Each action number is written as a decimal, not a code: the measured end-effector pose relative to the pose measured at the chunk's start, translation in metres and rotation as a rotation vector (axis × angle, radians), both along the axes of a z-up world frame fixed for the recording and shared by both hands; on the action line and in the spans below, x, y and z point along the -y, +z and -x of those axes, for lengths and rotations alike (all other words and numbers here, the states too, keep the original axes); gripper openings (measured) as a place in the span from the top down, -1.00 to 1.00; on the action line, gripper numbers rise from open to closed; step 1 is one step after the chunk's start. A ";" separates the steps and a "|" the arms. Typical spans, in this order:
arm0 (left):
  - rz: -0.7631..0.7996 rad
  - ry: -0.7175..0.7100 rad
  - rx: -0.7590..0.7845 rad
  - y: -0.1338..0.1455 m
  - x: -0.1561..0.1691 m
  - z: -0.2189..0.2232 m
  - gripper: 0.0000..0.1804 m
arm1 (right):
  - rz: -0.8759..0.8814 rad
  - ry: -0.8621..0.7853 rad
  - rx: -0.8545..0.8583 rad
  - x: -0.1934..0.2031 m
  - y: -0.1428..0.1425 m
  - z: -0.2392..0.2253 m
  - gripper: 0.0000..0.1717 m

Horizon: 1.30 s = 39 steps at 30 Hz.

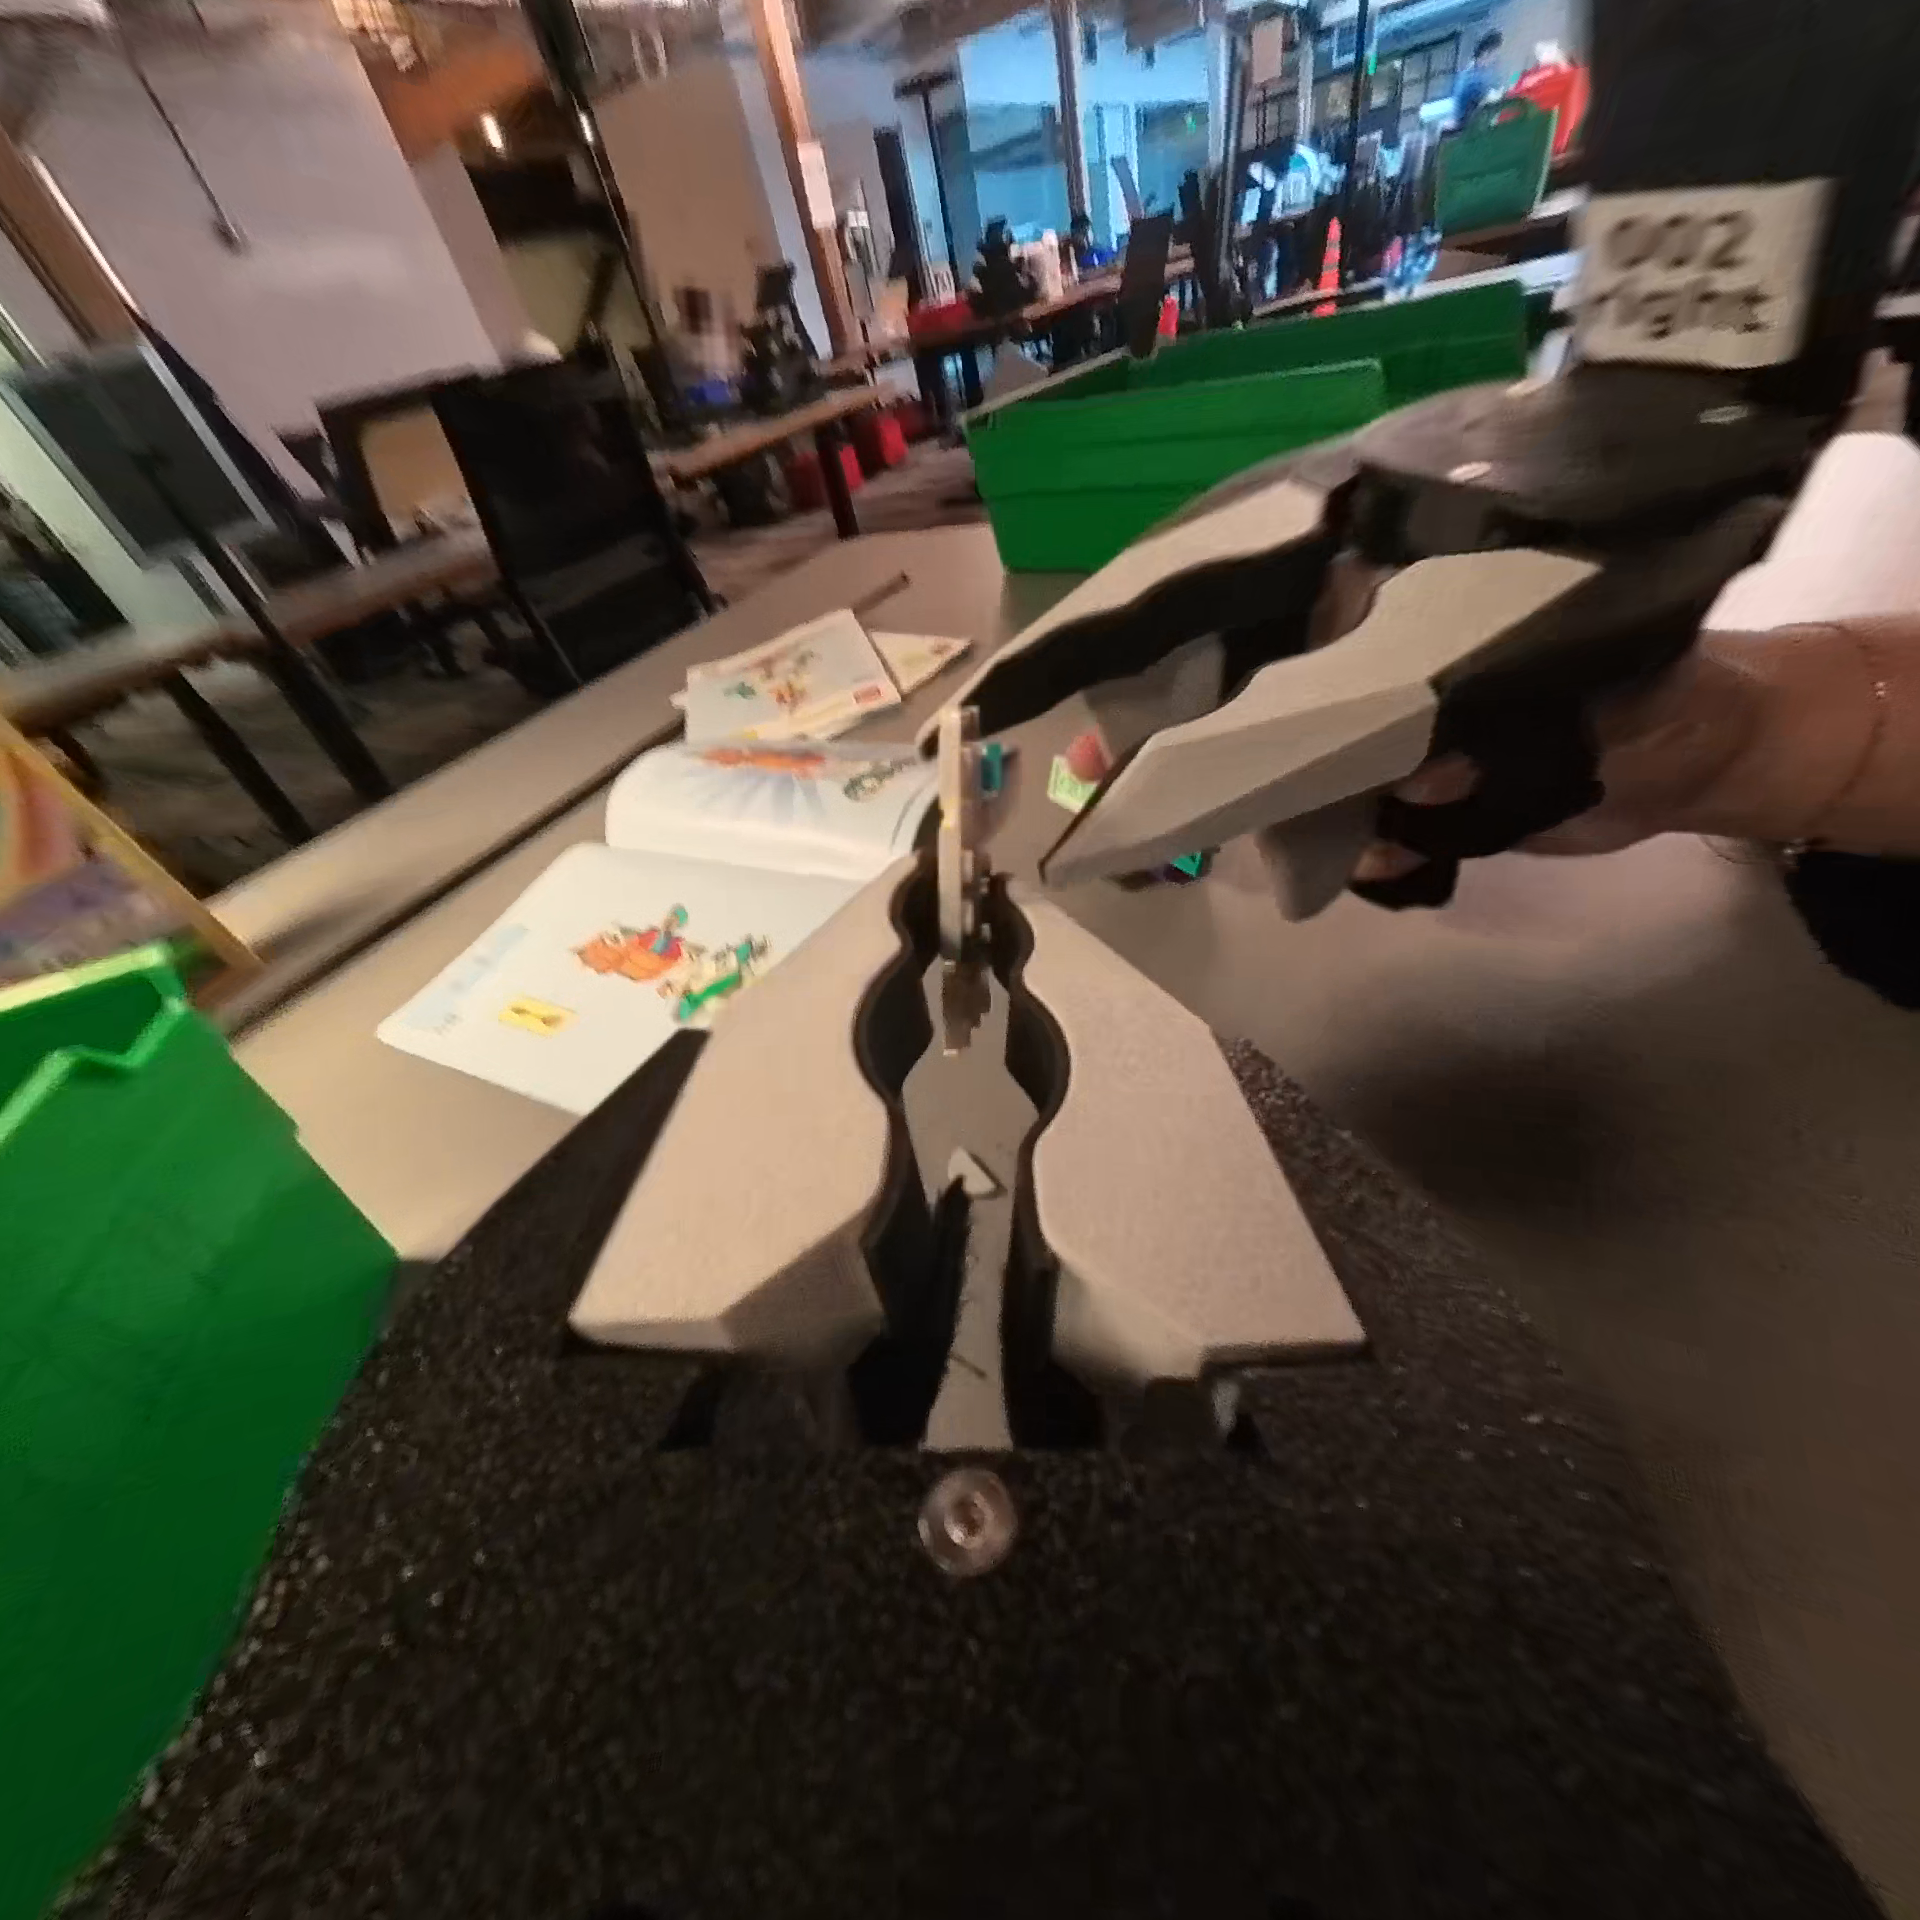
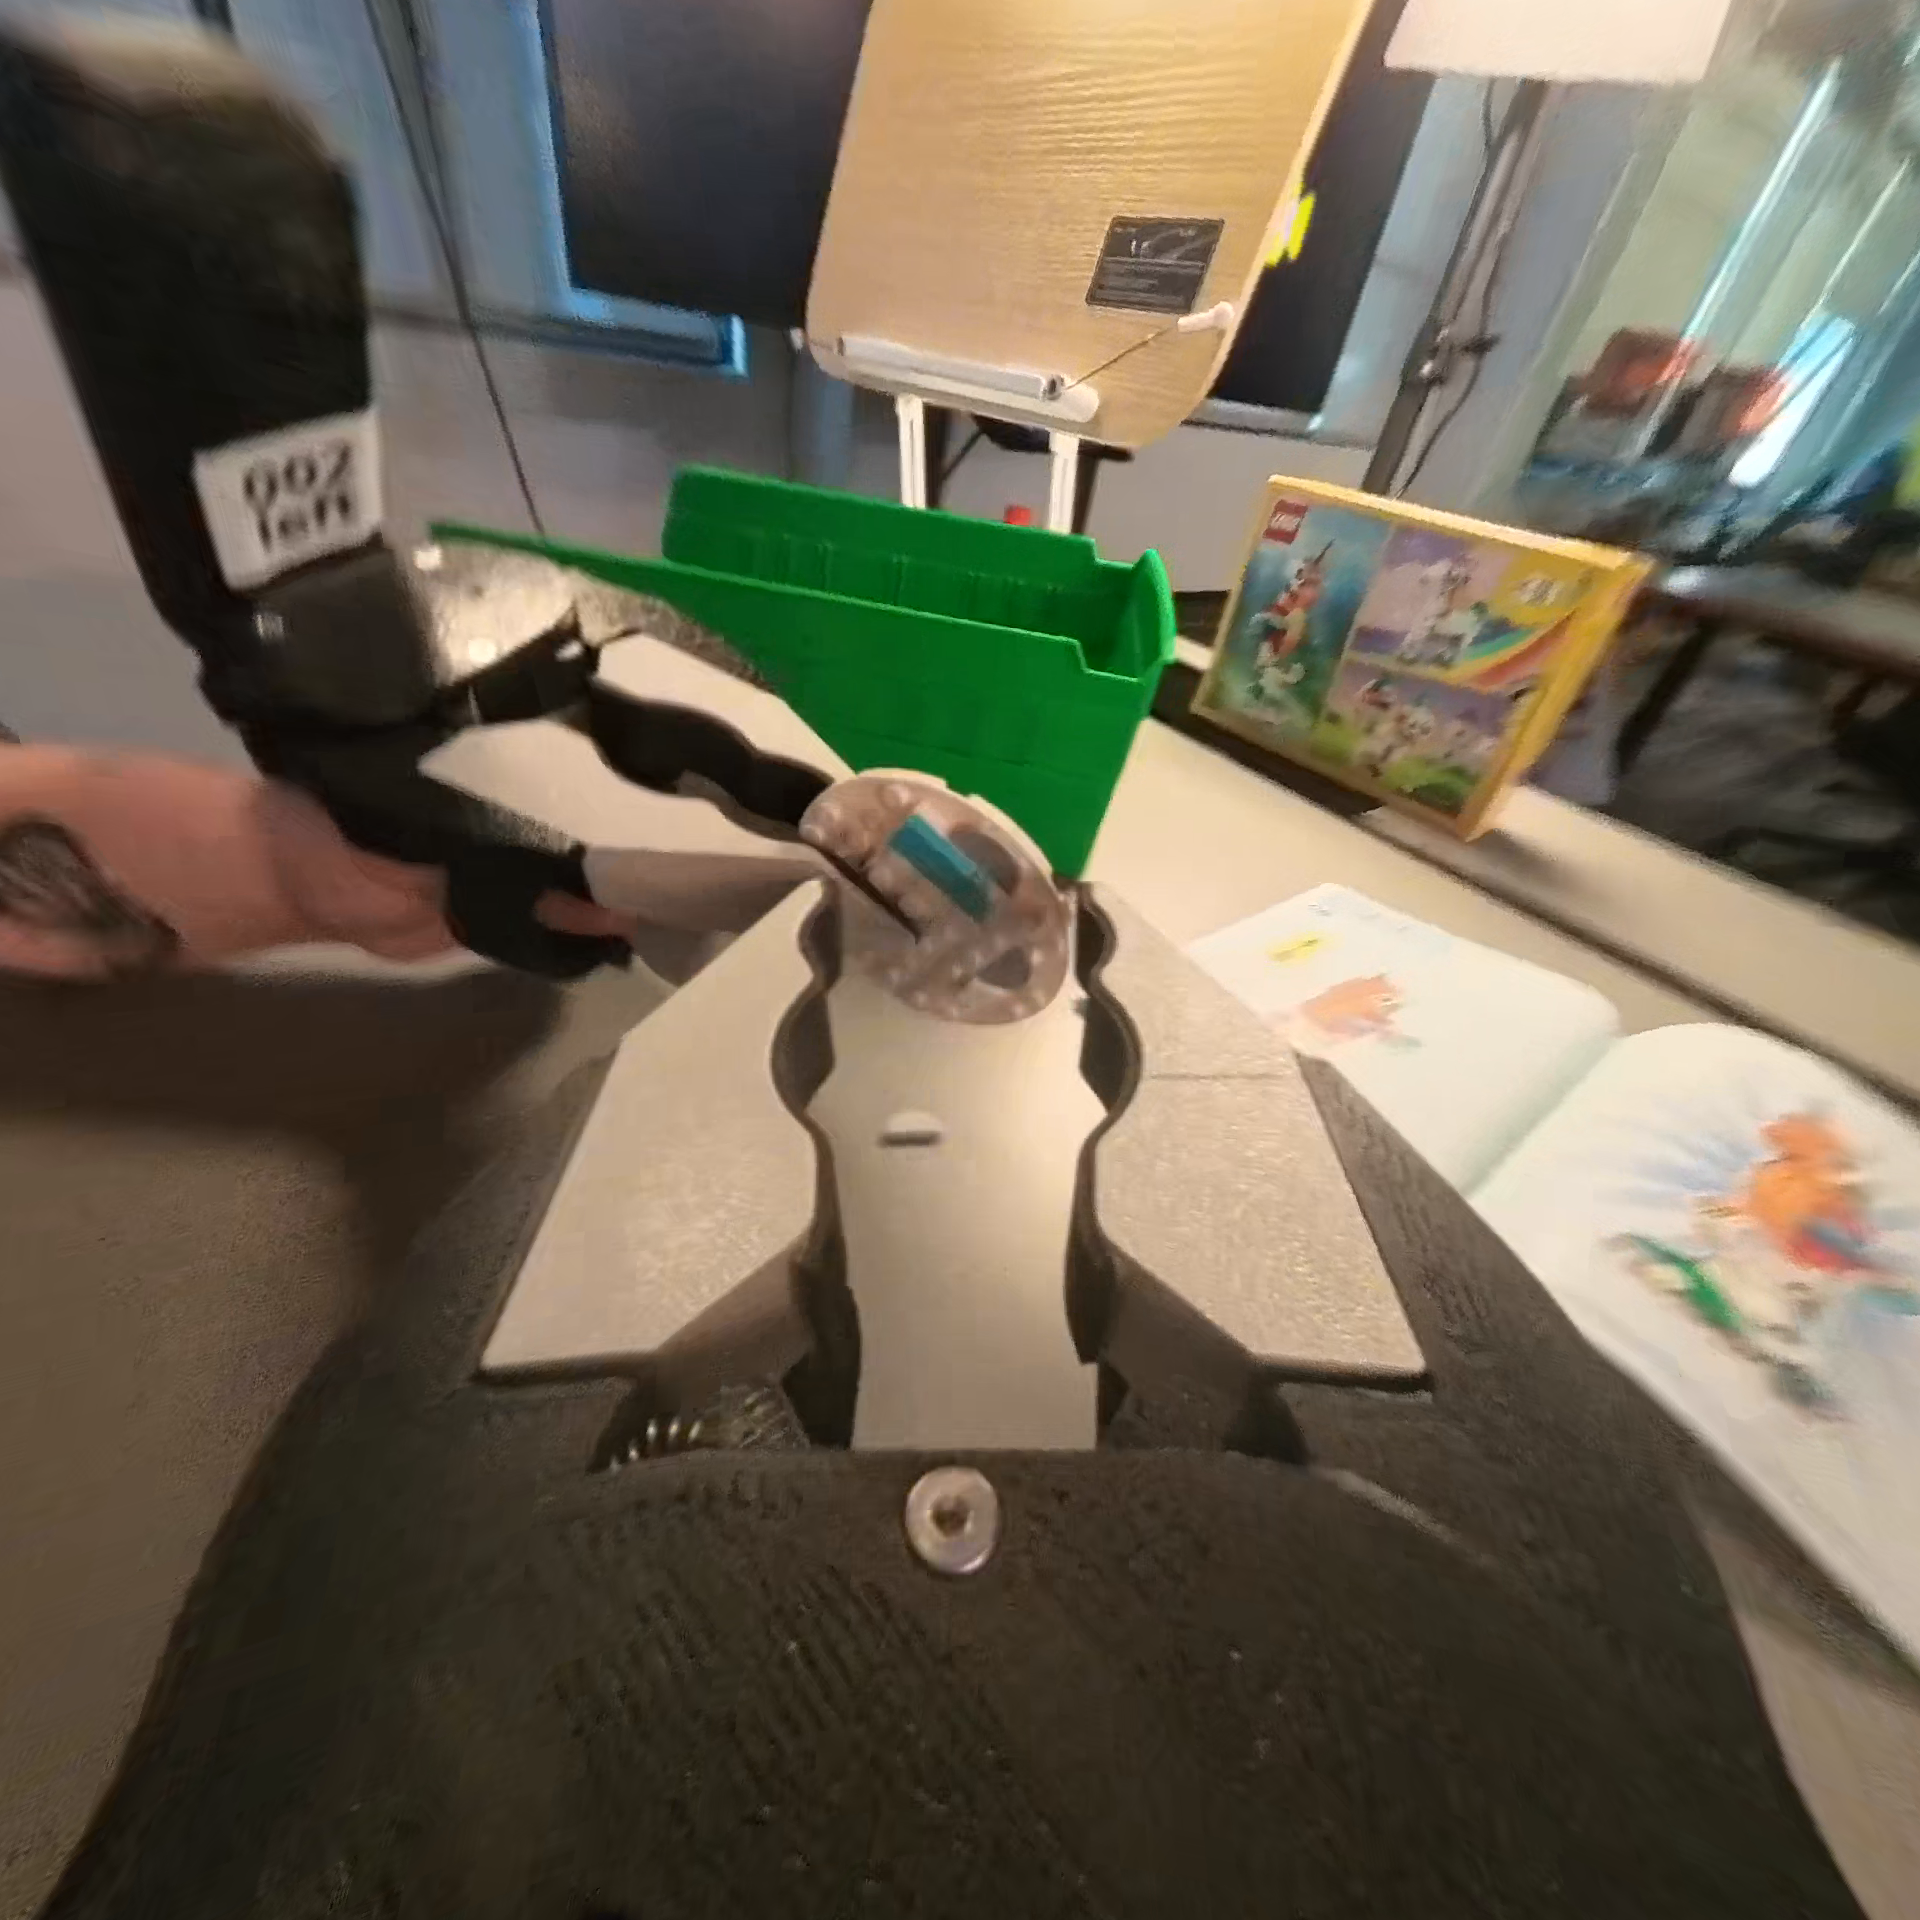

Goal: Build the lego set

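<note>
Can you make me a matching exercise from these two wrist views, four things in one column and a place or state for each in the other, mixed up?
Things:
1. grey round studded plate
2. teal brick
3. open instruction booklet
4. picture box

Places or states:
A. lying flat on the table
B. stuck on the plate's face
C. standing at the table's far edge
D. gripped on edge by the left gripper

Pairs: 1-D, 2-B, 3-A, 4-C

Even indoor light, soft shadows on the table (image 1: 1558, 1091); motion blur throughout, backgrounds smeared, wide-angle bending at the edges
</note>
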<state>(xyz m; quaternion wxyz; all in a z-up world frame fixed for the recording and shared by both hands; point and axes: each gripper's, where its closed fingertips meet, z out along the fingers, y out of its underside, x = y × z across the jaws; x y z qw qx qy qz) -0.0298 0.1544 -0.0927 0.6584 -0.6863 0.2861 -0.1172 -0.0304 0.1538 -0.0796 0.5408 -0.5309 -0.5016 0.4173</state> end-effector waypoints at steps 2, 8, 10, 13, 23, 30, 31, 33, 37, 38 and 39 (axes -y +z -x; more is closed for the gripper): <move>-0.104 0.025 -0.048 0.010 0.003 -0.002 0.95 | 0.173 0.058 -0.067 0.004 0.004 0.002 0.34; -0.305 0.056 -0.225 0.022 0.011 -0.011 0.95 | 0.390 0.135 -0.150 0.009 0.010 0.006 0.15; -0.327 0.039 -0.256 0.021 0.014 -0.017 0.96 | 0.420 0.162 -0.169 0.011 0.013 0.006 0.08; -0.321 0.001 -0.240 0.020 0.016 -0.022 0.95 | 0.437 0.216 -0.170 0.017 0.015 0.005 0.15; -0.226 -0.181 -0.161 0.014 0.029 -0.029 0.95 | 0.344 0.337 -0.057 0.037 0.009 0.000 0.30; -0.161 -0.213 -0.055 0.015 0.028 -0.031 0.95 | 0.338 0.340 -0.079 0.035 0.012 -0.003 0.46; -0.170 -0.203 -0.073 0.014 0.028 -0.031 0.95 | 0.340 0.337 -0.077 0.035 0.011 -0.002 0.45; -0.174 -0.198 -0.079 0.014 0.029 -0.031 0.95 | 0.357 0.343 -0.075 0.035 0.011 -0.002 0.46; -0.189 -0.202 -0.168 0.010 0.031 -0.031 0.95 | 0.357 0.376 -0.021 0.039 0.004 -0.004 0.50; -0.193 -0.211 -0.190 0.008 0.032 -0.031 0.94 | 0.347 0.388 -0.008 0.040 0.002 -0.004 0.50; -0.194 -0.223 -0.211 0.006 0.033 -0.032 0.94 | 0.335 0.399 0.004 0.042 0.000 -0.005 0.51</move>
